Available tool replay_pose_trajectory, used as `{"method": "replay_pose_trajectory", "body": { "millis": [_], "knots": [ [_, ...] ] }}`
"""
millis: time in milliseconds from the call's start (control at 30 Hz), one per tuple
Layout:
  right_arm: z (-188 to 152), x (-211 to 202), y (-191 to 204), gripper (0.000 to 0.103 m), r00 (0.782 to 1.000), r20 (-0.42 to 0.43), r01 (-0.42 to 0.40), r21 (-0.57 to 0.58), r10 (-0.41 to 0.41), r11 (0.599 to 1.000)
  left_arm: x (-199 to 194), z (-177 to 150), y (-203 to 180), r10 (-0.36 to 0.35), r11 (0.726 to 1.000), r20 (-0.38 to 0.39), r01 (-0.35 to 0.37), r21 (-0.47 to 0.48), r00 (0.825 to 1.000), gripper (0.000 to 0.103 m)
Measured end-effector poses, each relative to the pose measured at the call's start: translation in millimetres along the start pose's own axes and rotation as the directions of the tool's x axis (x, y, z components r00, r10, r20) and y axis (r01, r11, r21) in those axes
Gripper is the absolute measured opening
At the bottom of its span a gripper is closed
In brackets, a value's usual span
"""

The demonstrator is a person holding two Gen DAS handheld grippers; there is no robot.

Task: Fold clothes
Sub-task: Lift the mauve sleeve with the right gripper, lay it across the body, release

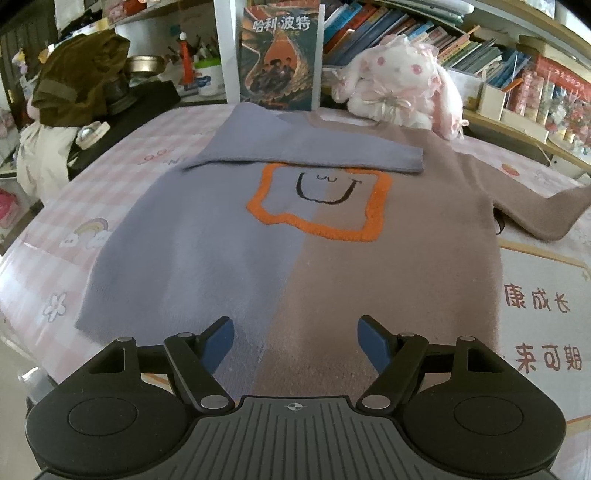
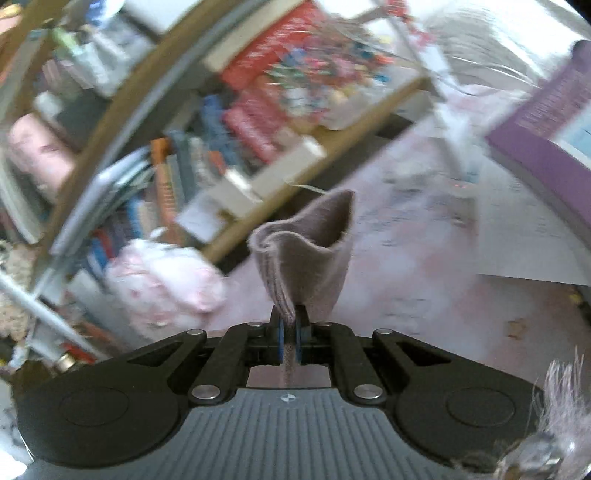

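Sweater: we see a knit sweater [image 1: 295, 258], half lavender and half brown, lying flat on the bed [image 1: 535, 280] with an orange square and a smiling face on the chest.
Fold so far: the lavender sleeve [image 1: 295, 147] lies across the chest; the brown sleeve [image 1: 543, 214] stretches out to the side.
Left gripper [image 1: 295, 343]: our jaws stand wide apart over the hem, holding nothing.
Right gripper [image 2: 290, 336]: our jaws are pinched tight on the brown cuff [image 2: 306, 258], which stands up above the pads.
How it handles: we judge the knit soft, light and floppy; it should drape and sag, not slip.
Where to hold: cuffs, hem corners and shoulders look the best places.
Containers: the bookshelf [image 1: 406, 33] behind the bed holds rows of books; a plush rabbit [image 1: 402, 85] sits before it.
Blur: the right view is smeared, so shelf contents there are unclear.
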State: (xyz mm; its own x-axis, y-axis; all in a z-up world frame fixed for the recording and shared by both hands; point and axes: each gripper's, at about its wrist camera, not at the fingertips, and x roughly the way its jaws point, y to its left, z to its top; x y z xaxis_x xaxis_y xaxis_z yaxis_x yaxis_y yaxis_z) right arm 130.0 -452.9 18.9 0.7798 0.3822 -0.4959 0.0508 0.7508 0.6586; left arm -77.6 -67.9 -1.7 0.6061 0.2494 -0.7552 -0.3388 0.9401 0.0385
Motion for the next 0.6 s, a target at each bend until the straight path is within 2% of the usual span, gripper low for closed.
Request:
{"method": "replay_pose_trajectory", "body": {
  "millis": [167,333,600],
  "knots": [
    [0,4,47,0.005,0.995,-0.008,-0.096,-0.047,0.095,0.994,0,3,13,-0.023,1.0,0.032,0.023,0.001,0.999,0.076],
    [-5,14,103,0.005,0.986,-0.011,-0.169,-0.103,0.168,0.98,0,9,33,-0.079,0.997,0.079,0.076,0.031,0.994,0.076],
    [-37,34,193,0.005,0.982,-0.022,-0.187,-0.176,0.186,0.967,2,31,88,-0.171,0.985,0.17,0.163,0.062,0.97,0.076]
  ]
}}
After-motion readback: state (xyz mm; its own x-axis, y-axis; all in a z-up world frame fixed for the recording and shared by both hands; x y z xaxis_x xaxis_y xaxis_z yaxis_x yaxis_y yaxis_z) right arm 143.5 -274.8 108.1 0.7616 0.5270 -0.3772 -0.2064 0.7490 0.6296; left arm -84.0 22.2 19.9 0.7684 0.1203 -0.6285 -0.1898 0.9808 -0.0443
